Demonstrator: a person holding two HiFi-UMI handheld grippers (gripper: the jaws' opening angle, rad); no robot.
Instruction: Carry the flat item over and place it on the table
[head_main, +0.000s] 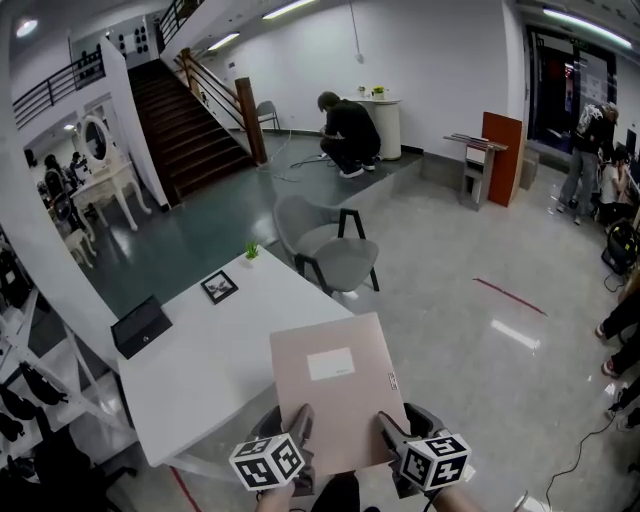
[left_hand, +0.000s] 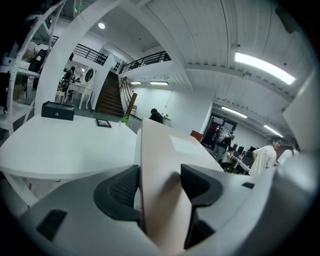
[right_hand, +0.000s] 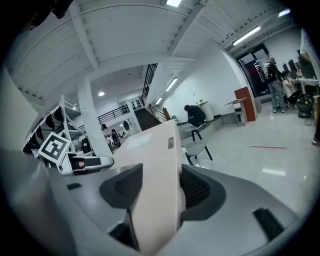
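Note:
A flat pale-pink folder (head_main: 335, 385) with a white label hangs level in front of me, its far corner over the near right edge of the white table (head_main: 215, 350). My left gripper (head_main: 300, 425) is shut on its near left edge, and my right gripper (head_main: 392, 428) is shut on its near right edge. In the left gripper view the folder (left_hand: 160, 150) runs out between the dark pads, with the white table (left_hand: 65, 145) to its left. From the right gripper view the folder (right_hand: 157, 165) stands edge-on between the jaws.
On the table sit a black box (head_main: 140, 326), a small framed picture (head_main: 219, 287) and a tiny green plant (head_main: 251, 251). A grey chair (head_main: 330, 245) stands beyond the table. A person crouches by a platform (head_main: 348, 130); others stand far right. Shelving lines the left.

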